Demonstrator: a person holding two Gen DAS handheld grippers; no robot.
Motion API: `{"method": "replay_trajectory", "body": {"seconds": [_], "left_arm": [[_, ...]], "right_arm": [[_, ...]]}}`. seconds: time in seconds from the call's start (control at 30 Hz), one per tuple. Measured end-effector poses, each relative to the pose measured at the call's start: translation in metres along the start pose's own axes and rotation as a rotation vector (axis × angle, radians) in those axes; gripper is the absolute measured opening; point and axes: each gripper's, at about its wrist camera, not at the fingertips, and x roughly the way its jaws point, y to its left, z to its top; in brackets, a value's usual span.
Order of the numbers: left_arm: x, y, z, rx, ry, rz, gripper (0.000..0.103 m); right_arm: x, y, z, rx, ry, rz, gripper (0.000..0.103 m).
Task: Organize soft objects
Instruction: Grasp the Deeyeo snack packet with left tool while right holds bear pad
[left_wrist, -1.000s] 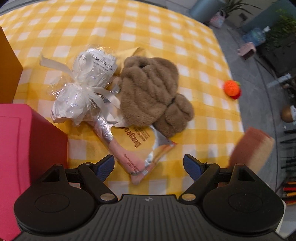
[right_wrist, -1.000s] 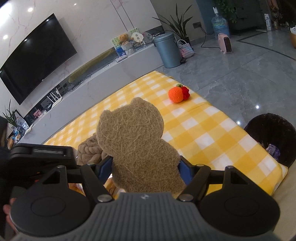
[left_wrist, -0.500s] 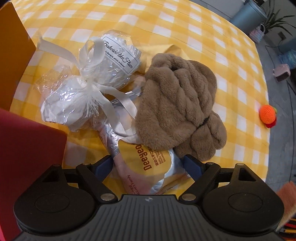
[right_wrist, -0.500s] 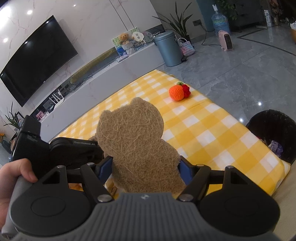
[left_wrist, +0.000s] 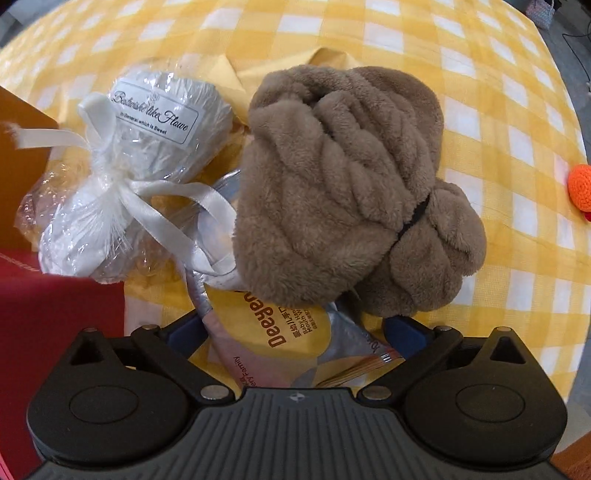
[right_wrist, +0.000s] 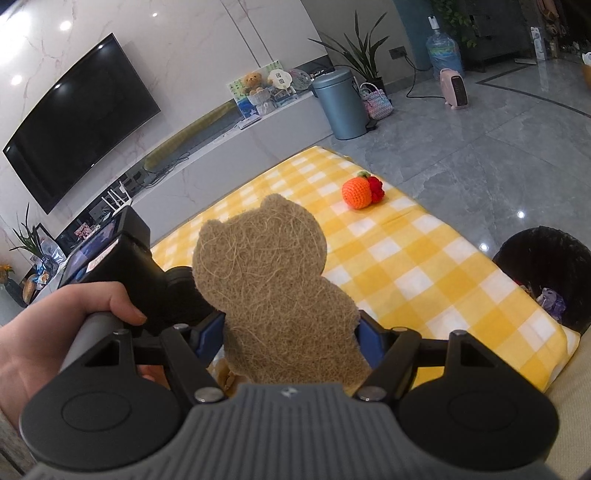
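My left gripper (left_wrist: 293, 330) points straight down over a pile on the yellow checked cloth (left_wrist: 498, 122), open. A yellow and silver wipes packet (left_wrist: 280, 328) lies between its blue fingers (left_wrist: 184, 330), half under a brown plush bundle (left_wrist: 343, 192). Left of the plush sits a white towel wrapped in cellophane with a ribbon (left_wrist: 147, 147). My right gripper (right_wrist: 290, 332) is shut on a flat bear-shaped fibre pad (right_wrist: 266, 280), held upright above the cloth. A hand (right_wrist: 55, 325) holding the left gripper's body (right_wrist: 122, 266) shows in the right wrist view.
A crocheted orange with a red piece (right_wrist: 356, 192) lies near the cloth's far edge. A red box (left_wrist: 55, 314) and an orange board (left_wrist: 18, 147) stand left of the pile. A black bin (right_wrist: 546, 273) sits on the floor past the table's right corner.
My left gripper came down and forward over the pile, so the wipes packet now lies between its fingers. The hand holding it slid further into the right wrist view. My right gripper kept still.
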Motion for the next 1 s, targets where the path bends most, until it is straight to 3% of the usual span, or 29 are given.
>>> {"method": "replay_trajectory", "body": {"seconds": [0.07, 0.33, 0.47, 0.63, 0.7, 0.77, 0.93, 1.0], "left_arm": [[0.0, -0.001, 0.0, 0.074, 0.013, -0.001, 0.103], [-0.004, 0.0, -0.029, 0.207, -0.011, 0.002, 0.099], [-0.005, -0.01, -0.045, 0.366, -0.022, 0.016, 0.099], [0.002, -0.031, -0.067, 0.692, 0.058, 0.069, 0.103], [0.002, -0.039, -0.072, 0.783, 0.047, 0.082, 0.103], [0.003, -0.044, -0.071, 0.77, 0.047, 0.098, 0.103], [-0.005, -0.032, -0.041, 0.6, 0.001, 0.081, 0.103], [-0.005, -0.032, -0.033, 0.594, 0.0, 0.06, 0.103]], "right_arm": [[0.0, 0.0, -0.001, -0.001, 0.0, 0.002, 0.072], [0.0, 0.002, -0.002, -0.005, 0.0, 0.002, 0.072], [0.001, 0.002, -0.002, -0.009, 0.001, 0.001, 0.072], [0.003, 0.001, -0.001, -0.009, 0.01, -0.008, 0.072], [0.004, 0.003, -0.002, -0.016, 0.012, -0.01, 0.072], [0.004, 0.003, -0.002, -0.02, 0.013, -0.008, 0.072], [0.006, 0.005, -0.003, -0.034, 0.017, -0.013, 0.072], [0.007, 0.006, -0.003, -0.041, 0.022, -0.011, 0.072]]}}
